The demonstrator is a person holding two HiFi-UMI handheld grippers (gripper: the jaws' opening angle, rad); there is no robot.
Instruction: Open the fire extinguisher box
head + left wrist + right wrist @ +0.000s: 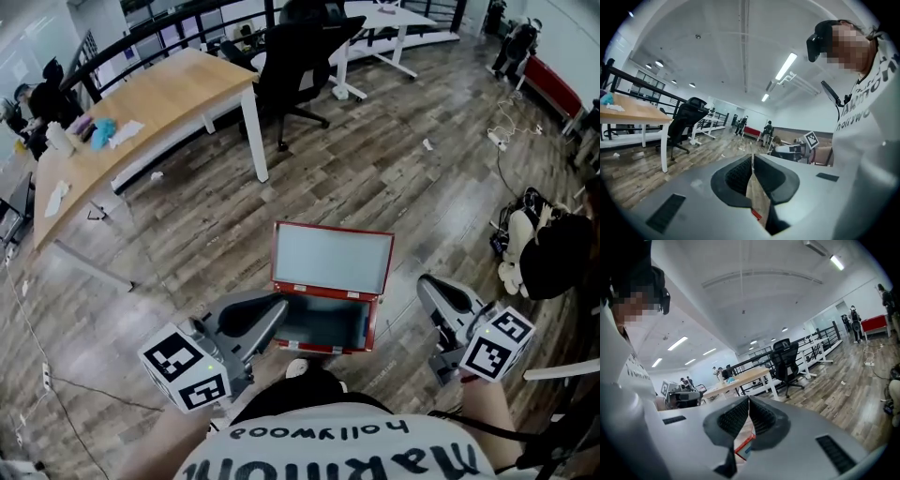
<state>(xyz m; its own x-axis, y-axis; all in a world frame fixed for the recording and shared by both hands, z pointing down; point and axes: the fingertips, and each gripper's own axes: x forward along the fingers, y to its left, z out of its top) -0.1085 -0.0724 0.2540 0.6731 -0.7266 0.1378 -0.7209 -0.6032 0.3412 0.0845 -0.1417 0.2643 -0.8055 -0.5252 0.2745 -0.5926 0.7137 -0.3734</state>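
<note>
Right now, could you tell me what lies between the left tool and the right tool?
In the head view, the open fire extinguisher box, lid raised, lies between the left tool and right tool.

Person wears a white T-shirt (319, 455) w/ black lettering & a black head camera (819, 41). The left gripper (279, 307) & right gripper (425, 282) are grey w/ black ribbed pads (740, 176), each w/ 1 black-&-white marker cube (186, 367).

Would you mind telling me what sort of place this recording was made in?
Most likely an open-plan office or lab: a long wooden desk with a black swivel chair beside it, wood-look flooring, and strip lights on a high white ceiling.
</note>
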